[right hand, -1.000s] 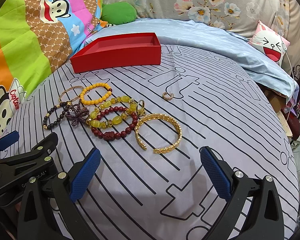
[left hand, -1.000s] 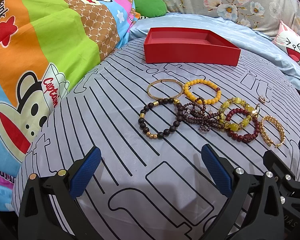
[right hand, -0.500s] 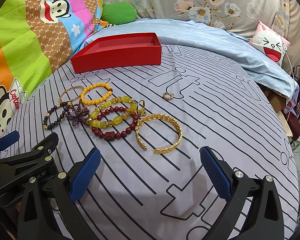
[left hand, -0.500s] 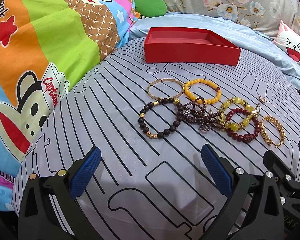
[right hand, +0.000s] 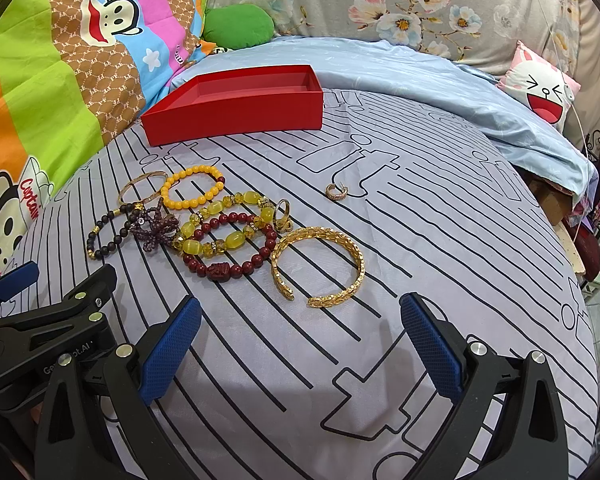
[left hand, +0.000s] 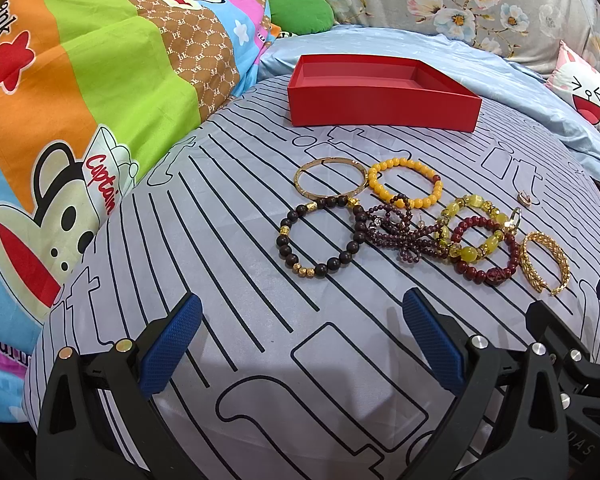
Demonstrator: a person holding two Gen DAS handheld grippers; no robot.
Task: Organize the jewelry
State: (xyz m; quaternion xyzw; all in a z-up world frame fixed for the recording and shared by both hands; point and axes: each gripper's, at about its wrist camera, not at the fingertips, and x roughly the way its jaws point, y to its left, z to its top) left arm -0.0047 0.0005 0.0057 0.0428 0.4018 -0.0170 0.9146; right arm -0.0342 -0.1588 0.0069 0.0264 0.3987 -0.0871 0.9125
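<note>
On the bed point(right hand: 460, 240), both claws, left claw point(left hand: 306, 346) and right claw point(right hand: 300, 344), are held spread; the stiff gold cuff point(right hand: 318, 266) is best pinched across its band.

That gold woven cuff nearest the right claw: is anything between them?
Nothing visible. Only bare striped sheet lies between the open right gripper and the gold cuff; the other bracelets sit beyond it.

Striped gray bedsheet point(left hand: 228, 264) w/ red box point(left hand: 380, 108), bracelets point(right hand: 220, 232), small ring point(right hand: 336, 192)
</note>
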